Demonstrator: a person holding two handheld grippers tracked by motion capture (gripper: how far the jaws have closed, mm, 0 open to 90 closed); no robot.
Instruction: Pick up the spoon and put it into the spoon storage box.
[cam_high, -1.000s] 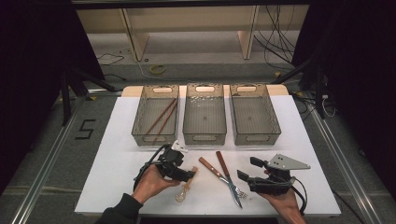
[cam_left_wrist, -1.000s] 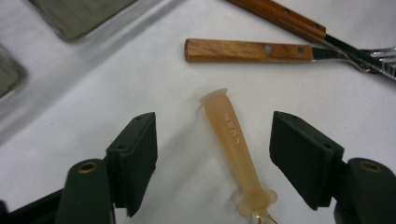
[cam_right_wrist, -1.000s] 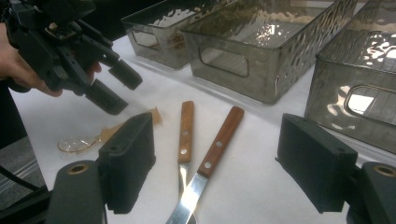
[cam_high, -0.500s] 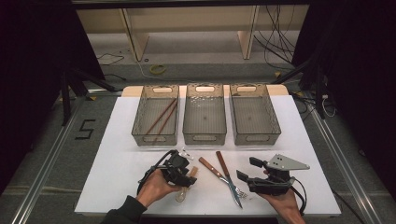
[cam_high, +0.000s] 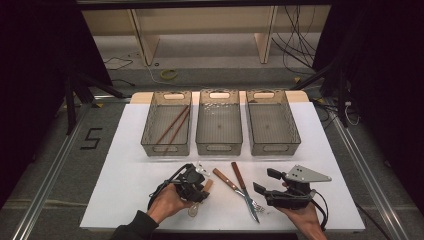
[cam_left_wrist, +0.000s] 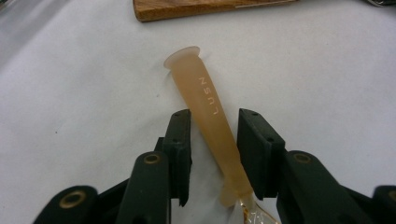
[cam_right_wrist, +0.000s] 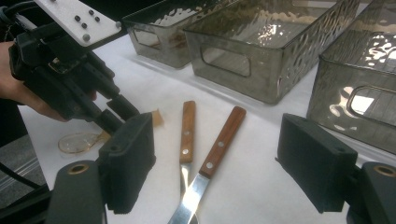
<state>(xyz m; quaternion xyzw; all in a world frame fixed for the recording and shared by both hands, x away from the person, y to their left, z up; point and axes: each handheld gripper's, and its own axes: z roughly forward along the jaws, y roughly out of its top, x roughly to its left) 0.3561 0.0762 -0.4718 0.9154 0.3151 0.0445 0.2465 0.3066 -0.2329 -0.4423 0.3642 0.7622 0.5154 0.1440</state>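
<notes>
High view: left gripper (cam_high: 196, 184) at lower centre-left over translucent spoon (cam_high: 194, 209) on white table (cam_high: 125, 165). Right gripper (cam_high: 270, 192) at lower right, jaws wide apart, nothing between. Three grey bins (cam_high: 219, 125) in row above; chopsticks (cam_high: 172, 124) in leftmost bin. Dark room, cables on floor behind.

Left gripper view: jaws have just been closing, spoon handle (cam_left_wrist: 210, 116) between them at centre, small gaps on both sides, not yet clamped. Printed letters readable on handle.

Right gripper view: knife (cam_right_wrist: 205, 168) and fork (cam_right_wrist: 186, 140) with wooden handles crossing at centre; spoon bowl (cam_right_wrist: 77, 141) at left.
</notes>
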